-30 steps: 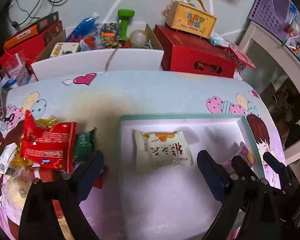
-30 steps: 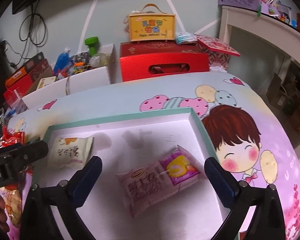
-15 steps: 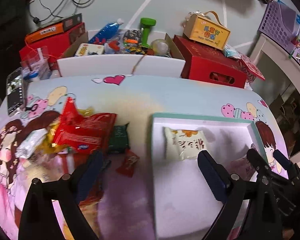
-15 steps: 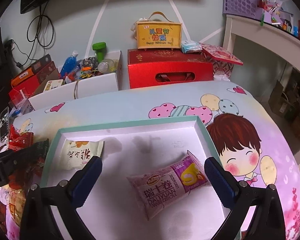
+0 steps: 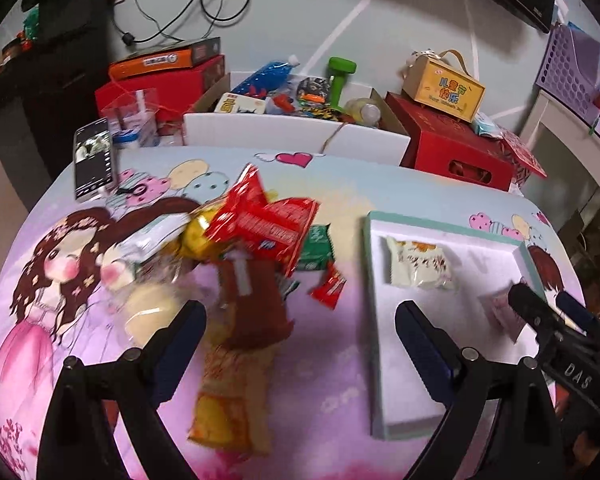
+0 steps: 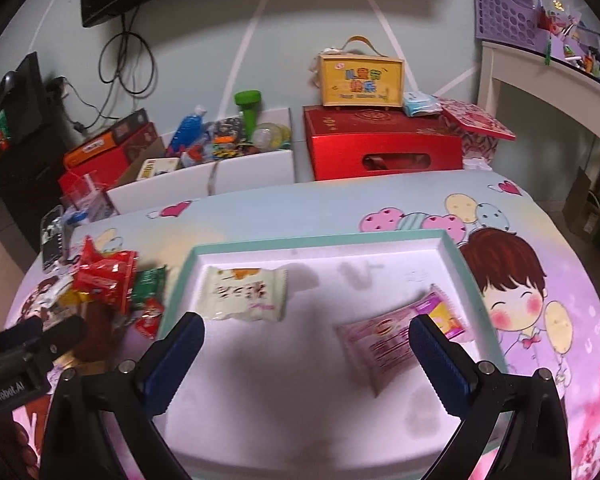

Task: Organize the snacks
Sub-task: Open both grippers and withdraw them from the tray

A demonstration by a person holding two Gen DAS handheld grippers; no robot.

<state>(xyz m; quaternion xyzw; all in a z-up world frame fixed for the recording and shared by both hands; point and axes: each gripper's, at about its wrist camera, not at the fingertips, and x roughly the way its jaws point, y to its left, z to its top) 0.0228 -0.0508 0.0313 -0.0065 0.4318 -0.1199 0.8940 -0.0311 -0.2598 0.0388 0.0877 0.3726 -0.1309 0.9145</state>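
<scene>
L gripper [image 5: 300, 332] hangs over the snack pile w/ jaws spread wide, nothing between them; R gripper [image 6: 306, 340] hangs over the tray [image 6: 384, 236], jaws also spread wide & empty. Tray = white inside w/ teal rim, on a cartoon-print tablecloth [image 6: 540, 240]. In R wrist view two packets lie in the tray: cream packet [image 6: 246, 294] at approx 10 o'clock of tray centre, near the far-left corner, & pink packet [image 6: 400, 340] at approx 4 o'clock, toward the right wall, lying at a slant; the R finger's blue pad [image 6: 436, 364] overlaps it in view, contact can't be told. The two packets are well apart. L wrist view: tray [image 5: 374, 320] sits at 3 o'clock of the pile, cream packet [image 5: 418, 266] in its far part, pink packet [image 5: 504, 312] mostly hidden behind the other gripper's fingers. Pile outside the tray, on the cloth: big red bag [image 5: 268, 224] on top, green packet [image 5: 316, 248] just beside it at 3 o'clock, small red sachet [image 5: 329, 289] lying nearest the tray rim, brown pouch [image 5: 252, 300] & an orange-yellow bag [image 5: 232, 400] at 6 o'clock, blurred, clear/yellow wraps at 9 o'clock. Phone [image 5: 93, 158] at 11 o'clock near table edge. Behind the table: white box of odds & ends [image 6: 220, 172], red carton [image 6: 384, 146] w/ a yellow gift box [image 6: 360, 80] on top.
</scene>
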